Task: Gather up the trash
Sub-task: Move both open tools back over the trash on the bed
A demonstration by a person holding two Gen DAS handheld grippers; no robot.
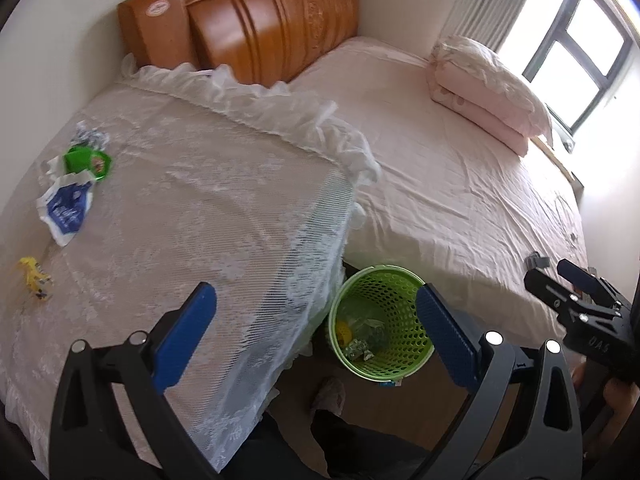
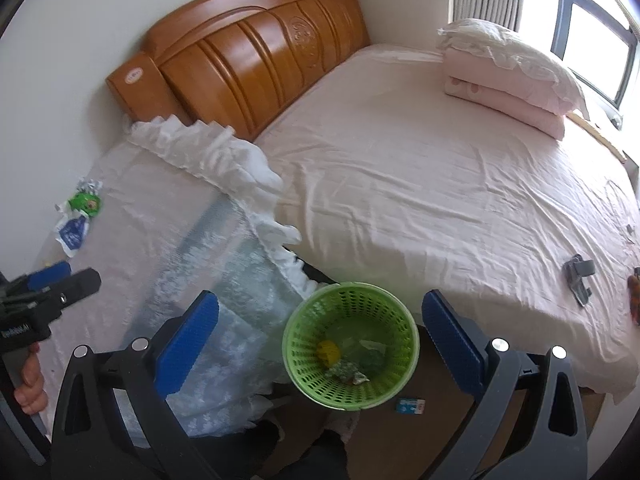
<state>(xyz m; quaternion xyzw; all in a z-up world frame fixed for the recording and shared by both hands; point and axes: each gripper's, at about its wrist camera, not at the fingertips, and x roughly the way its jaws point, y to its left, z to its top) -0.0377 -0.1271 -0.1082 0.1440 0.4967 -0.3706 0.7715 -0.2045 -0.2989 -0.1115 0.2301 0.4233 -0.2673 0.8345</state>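
Observation:
A green mesh basket (image 1: 404,354) (image 2: 304,340) stands on the floor between the lace-covered table and the bed, with several scraps inside. On the table lie a green wrapper (image 1: 86,162) (image 2: 85,203), a blue and white wrapper (image 1: 66,210) (image 2: 72,234), a crumpled silver scrap (image 1: 90,134) and a yellow scrap (image 1: 35,278). My left gripper (image 1: 316,312) is open and empty above the table's corner and the basket. My right gripper (image 2: 320,320) is open and empty above the basket. Each gripper shows in the other's view, the right (image 1: 560,276) and the left (image 2: 66,274).
The lace-covered table (image 1: 200,220) stands left of a pink bed (image 2: 420,200) with a wooden headboard (image 2: 248,60). Folded bedding (image 2: 508,76) lies by the window. A grey clip (image 2: 578,276) lies on the bed. A small blue card (image 2: 410,405) lies on the floor.

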